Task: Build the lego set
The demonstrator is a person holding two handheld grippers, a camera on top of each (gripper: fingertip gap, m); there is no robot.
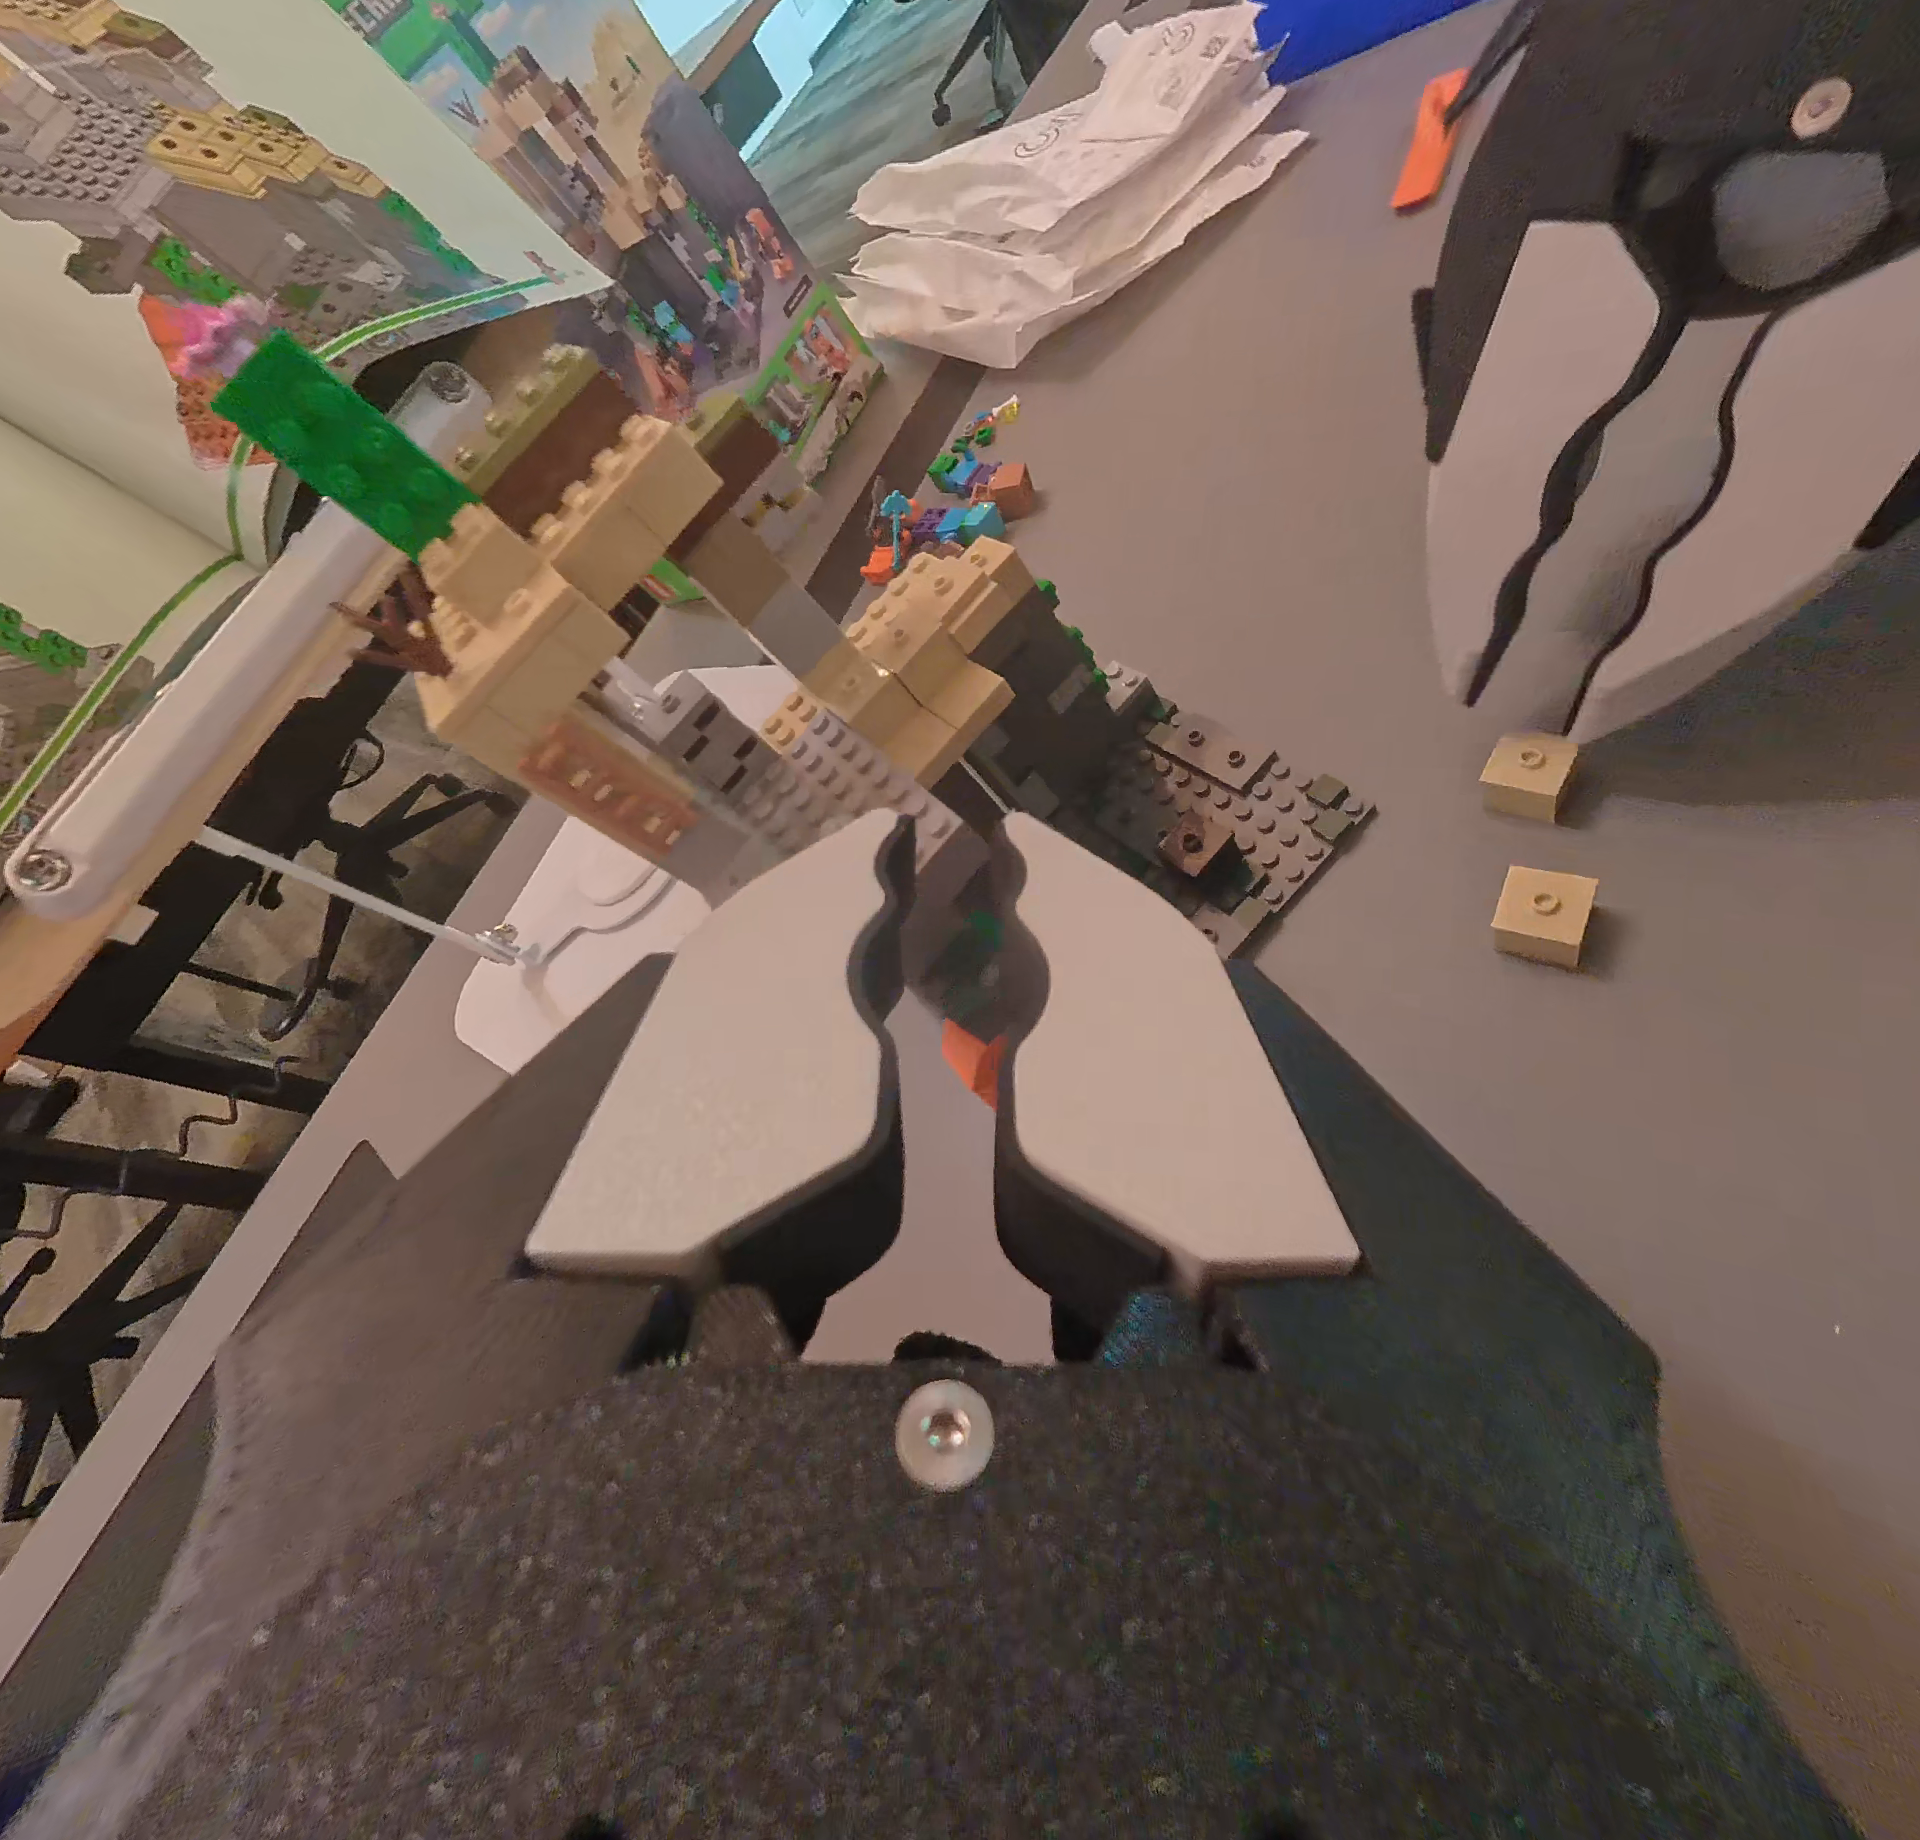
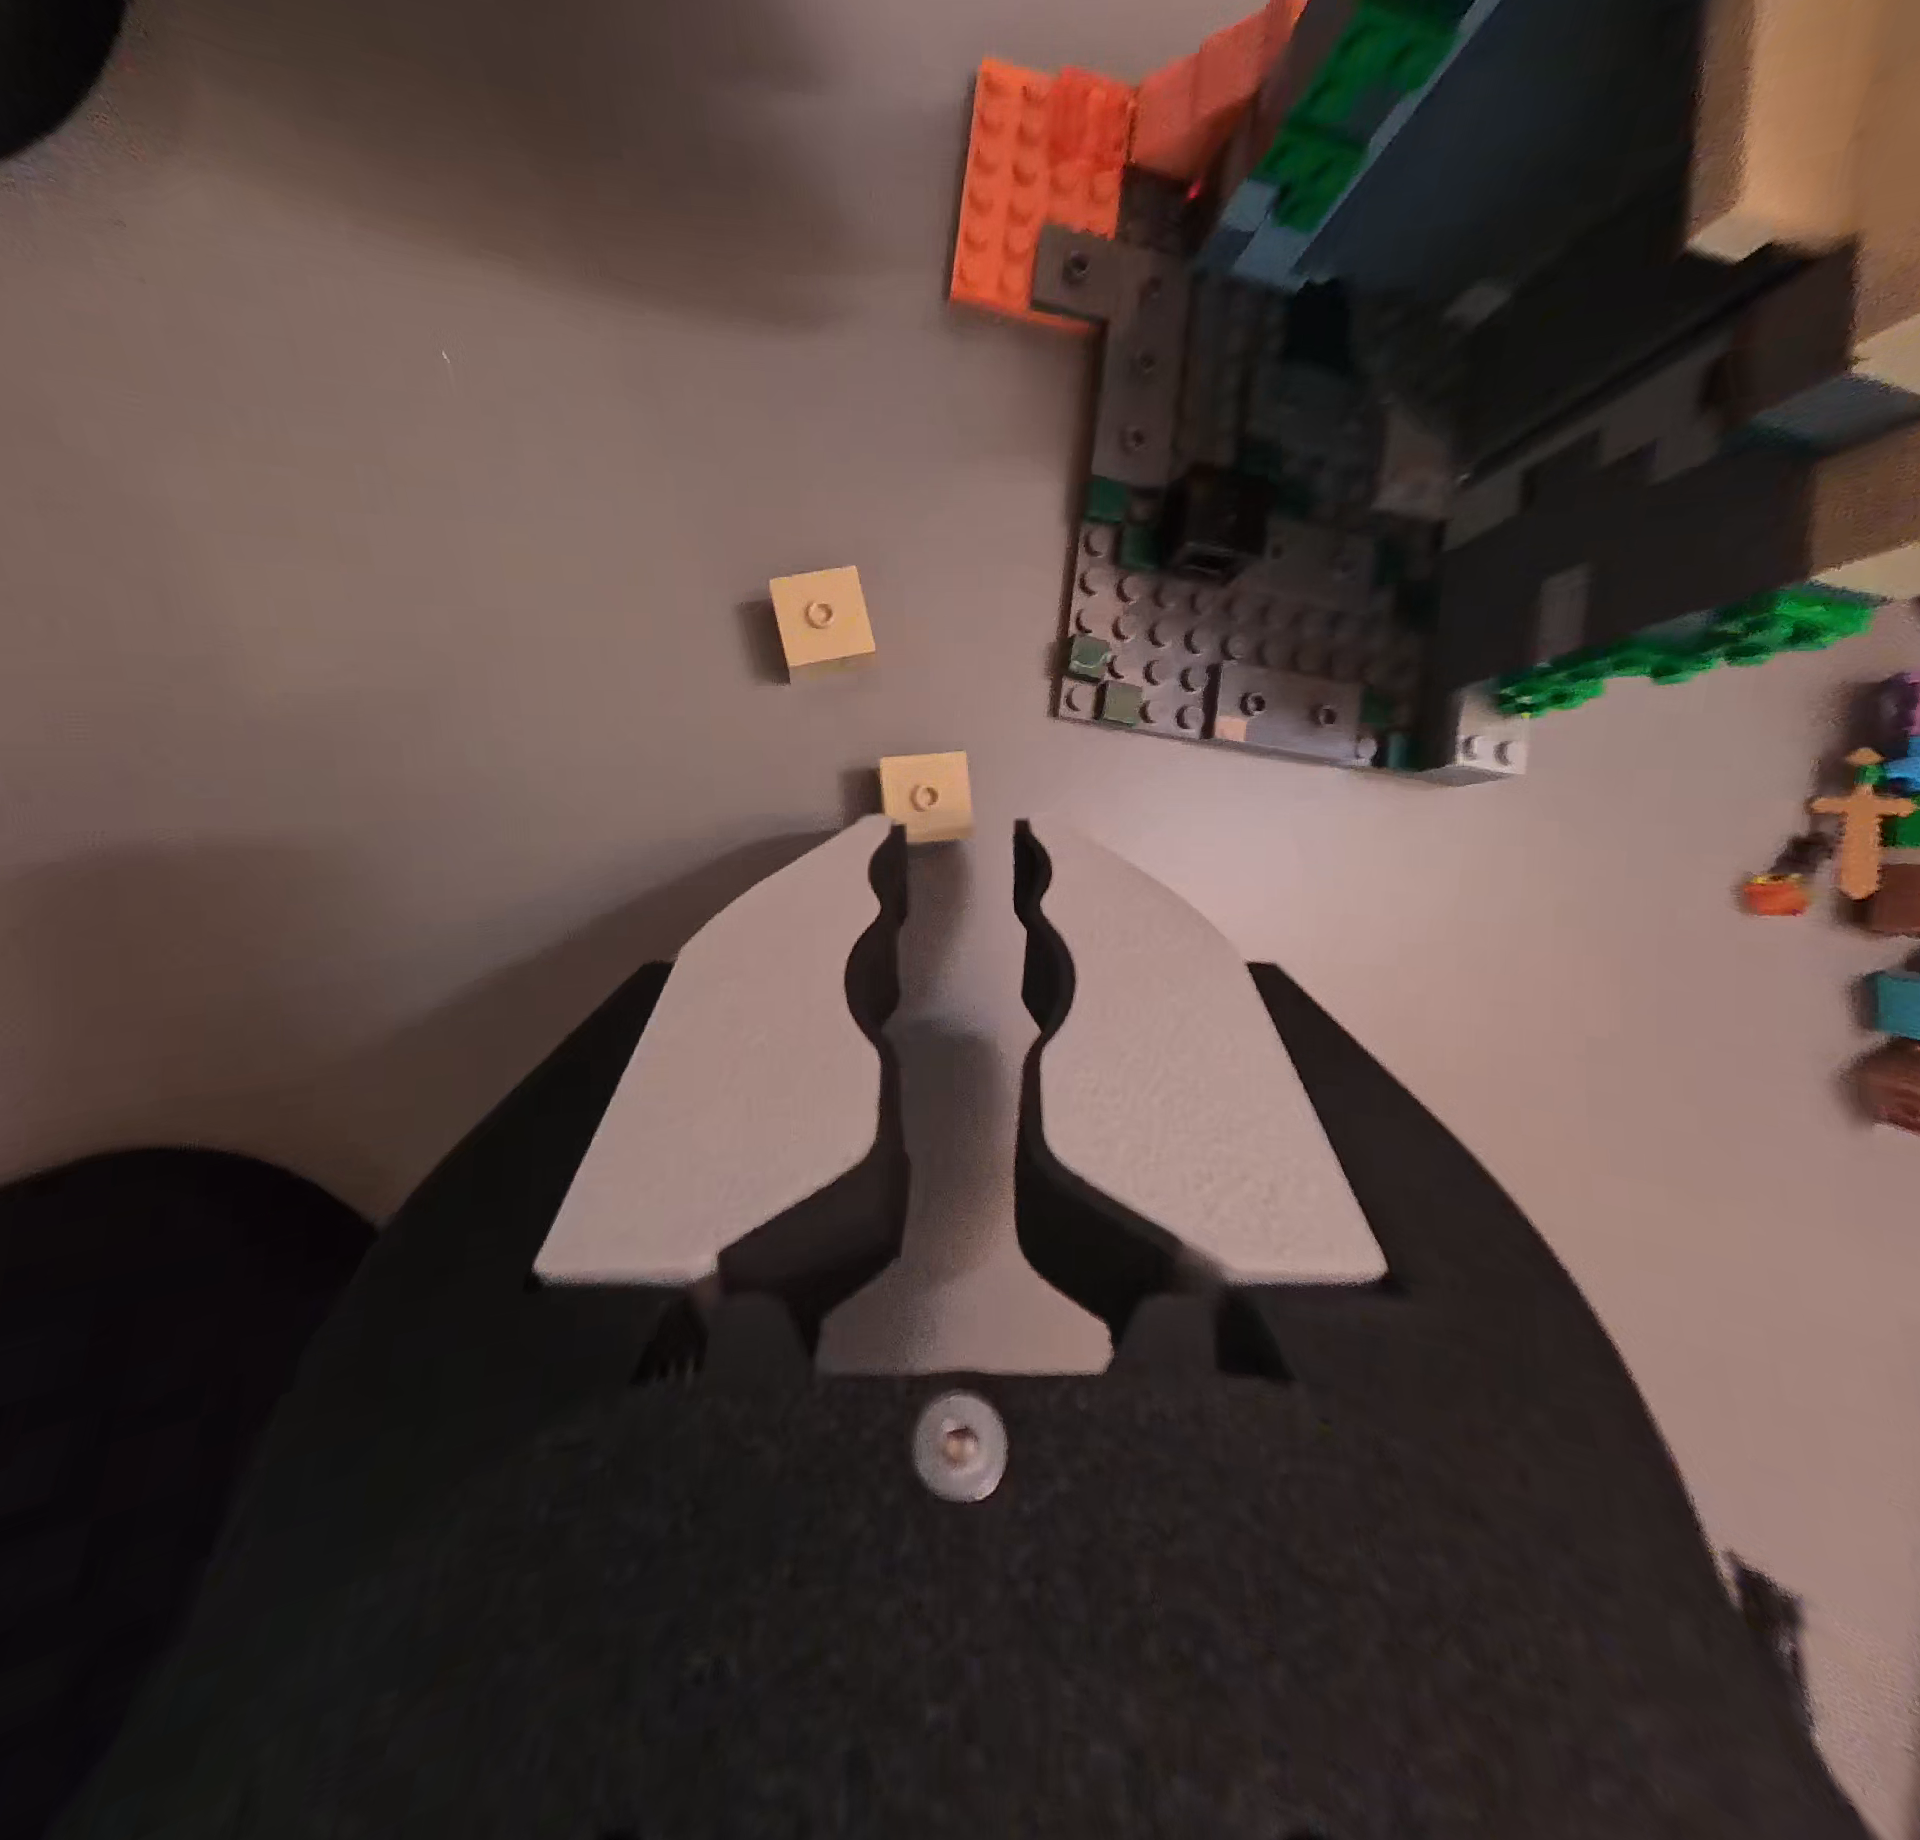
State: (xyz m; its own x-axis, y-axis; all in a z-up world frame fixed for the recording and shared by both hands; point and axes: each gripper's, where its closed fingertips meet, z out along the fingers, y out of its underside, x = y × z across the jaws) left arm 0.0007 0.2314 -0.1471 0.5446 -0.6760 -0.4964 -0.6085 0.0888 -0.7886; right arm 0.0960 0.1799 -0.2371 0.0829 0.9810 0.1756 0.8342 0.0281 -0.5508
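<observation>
The lego build (image 1: 727, 668) stands on the grey table: a dark baseplate, grey walls, tan blocks on top and a green plate (image 1: 343, 440). My left gripper (image 1: 951, 829) is closed on the build's grey edge, above an orange plate (image 2: 1029, 190). The build also shows in the right wrist view (image 2: 1351, 440). Two loose tan bricks lie beside it. My right gripper (image 2: 956, 829) is slightly open and empty, its tips just behind the nearer tan brick (image 2: 925, 798); the other tan brick (image 2: 821, 621) lies farther out. The right gripper also shows in the left wrist view (image 1: 1519, 712), over one tan brick (image 1: 1527, 774).
An instruction booklet (image 1: 156, 180) on a white stand and the set's box (image 1: 665, 232) stand behind the build. White paper bags (image 1: 1070, 211), an orange tool (image 1: 1429, 143) and small figures (image 1: 956, 523) lie farther back. The table edge runs along the left. The grippers' ends are close to 15 cm from one another.
</observation>
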